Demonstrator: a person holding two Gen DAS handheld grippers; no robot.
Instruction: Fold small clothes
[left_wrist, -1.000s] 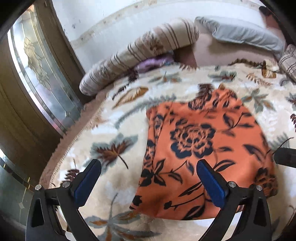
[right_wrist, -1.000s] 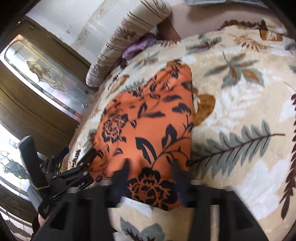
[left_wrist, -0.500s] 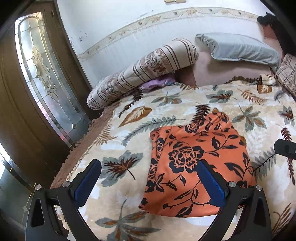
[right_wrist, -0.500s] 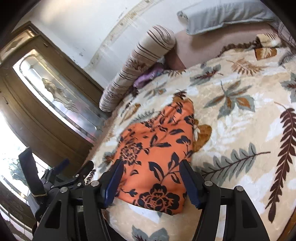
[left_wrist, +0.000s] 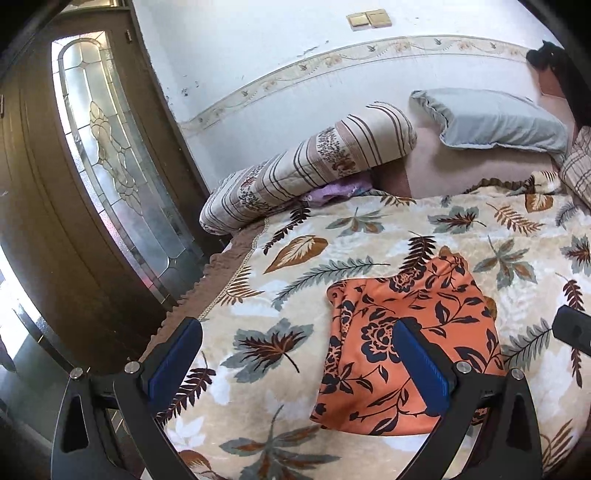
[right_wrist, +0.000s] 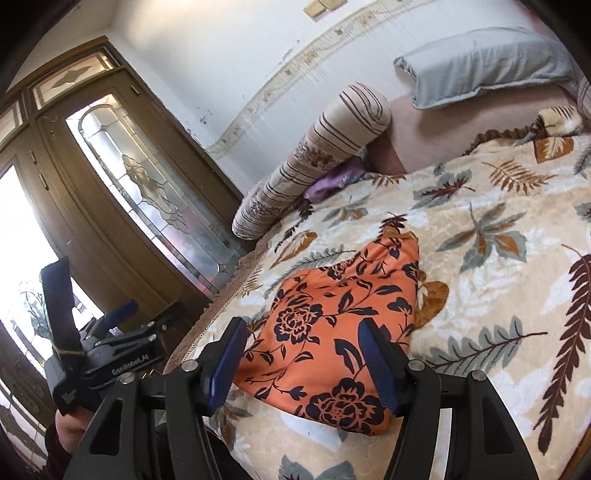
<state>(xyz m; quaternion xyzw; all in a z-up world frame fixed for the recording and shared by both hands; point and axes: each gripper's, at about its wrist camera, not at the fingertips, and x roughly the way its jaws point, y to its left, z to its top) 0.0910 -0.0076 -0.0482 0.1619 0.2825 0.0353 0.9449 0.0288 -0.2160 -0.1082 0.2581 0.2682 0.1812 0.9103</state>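
Fig. — bed scene, largest item first. Leaf-print blanket (left_wrist: 332, 236) covers the bed and carries everything else; its fringed edge runs along the door side. Glazed wooden door (right_wrist: 122, 177) stands just beside that edge. Striped bolster (left_wrist: 310, 166) and grey pillow (left_wrist: 495, 122) lie at the far end by the wall, w/ a bit of purple cloth (left_wrist: 332, 192) tucked under the bolster.

Task item: orange floral garment (left_wrist: 406, 332), folded into a compact oblong, lies flat on the blanket near the front edge, nothing gripping it.

My left gripper (left_wrist: 299, 365): jaws wide apart, empty, hanging over the blanket; one blue pad overlaps the garment in view but I judge it's above the fabric, not on it. My right gripper (right_wrist: 303, 358): jaws about half-spread, empty, framing the garment's near end w/o touching. The left tool shows at the right view's lower left, w/ my hand (right_wrist: 70, 428) under it.

Judgement: fold looks done, approx. complete.

Risks from here:
- a low pass w/ either pad could snag the top layer & flip the fold open;
- plush blanket gives little grip, so a nudge may slide the bundle toward the front edge;
- far end bunches slightly, which may spring loose if disturbed.
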